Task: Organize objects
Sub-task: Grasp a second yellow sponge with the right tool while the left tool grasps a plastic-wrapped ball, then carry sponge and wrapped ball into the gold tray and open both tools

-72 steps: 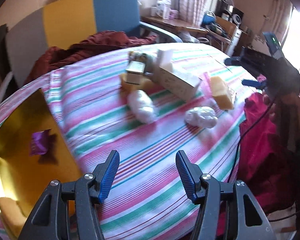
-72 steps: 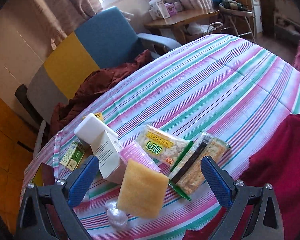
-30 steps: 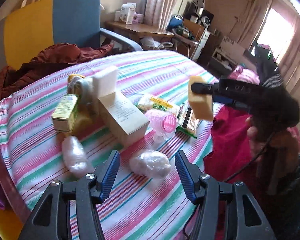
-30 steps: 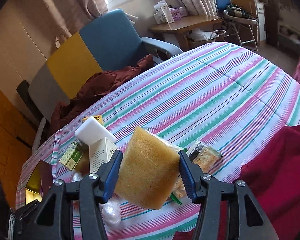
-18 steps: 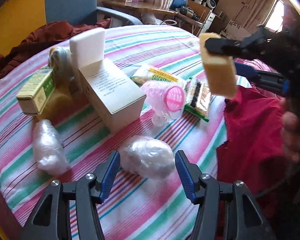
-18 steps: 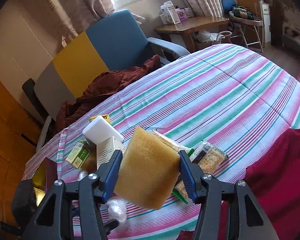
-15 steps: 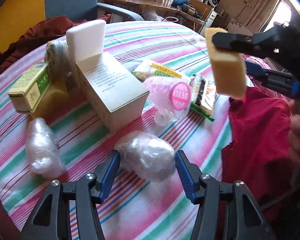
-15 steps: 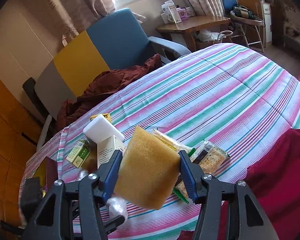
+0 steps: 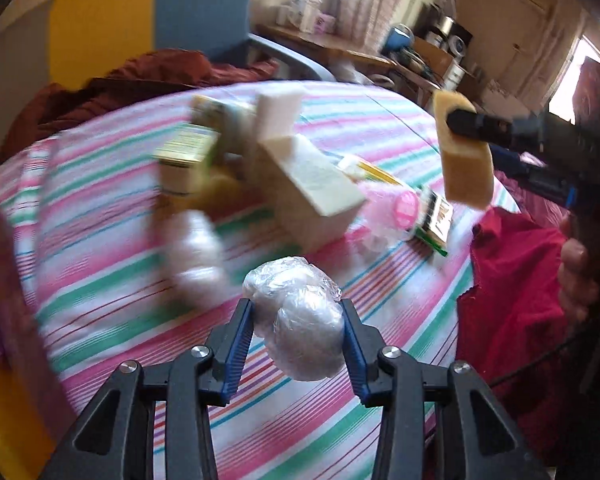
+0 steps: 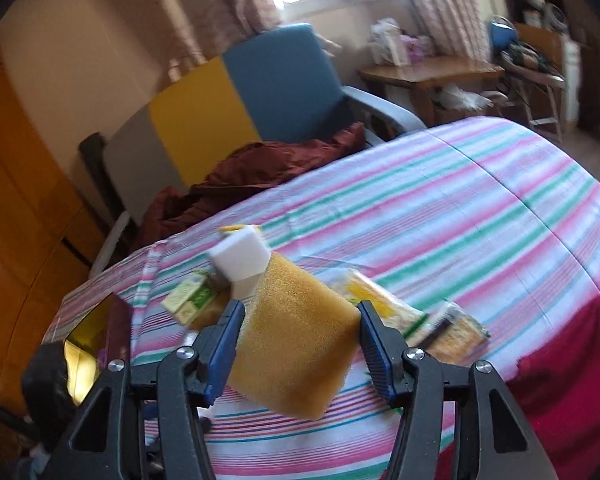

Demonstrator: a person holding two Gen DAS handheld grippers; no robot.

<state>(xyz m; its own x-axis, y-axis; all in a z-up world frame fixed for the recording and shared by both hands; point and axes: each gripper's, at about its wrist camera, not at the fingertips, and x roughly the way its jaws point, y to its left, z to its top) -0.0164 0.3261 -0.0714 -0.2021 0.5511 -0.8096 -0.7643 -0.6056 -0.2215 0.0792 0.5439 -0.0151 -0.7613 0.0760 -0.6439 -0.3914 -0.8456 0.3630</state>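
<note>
My left gripper (image 9: pixel 298 330) is shut on a plastic-wrapped white bundle (image 9: pixel 300 320) and holds it above the striped tablecloth (image 9: pixel 120 272). My right gripper (image 10: pixel 298 340) is shut on a yellow sponge (image 10: pixel 296 344), lifted above the table; that sponge also shows in the left wrist view (image 9: pixel 464 160) at the right. On the table lie a second wrapped bundle (image 9: pixel 198 256), a cream carton (image 9: pixel 308 188) with a white block (image 9: pixel 278 114) on it, a green box (image 9: pixel 184 152), a pink cup (image 9: pixel 392 208) and cracker packs (image 9: pixel 434 220).
A golden tray (image 10: pixel 86 344) with a purple item sits at the table's left edge. A red cloth (image 9: pixel 512 288) hangs at the near right edge. A blue and yellow chair (image 10: pixel 240 100) with a maroon garment stands behind the table.
My left gripper closed on the wrapped bundle and lifted it off the cloth, swinging leftward with motion blur. My right gripper keeps holding the sponge aloft.
</note>
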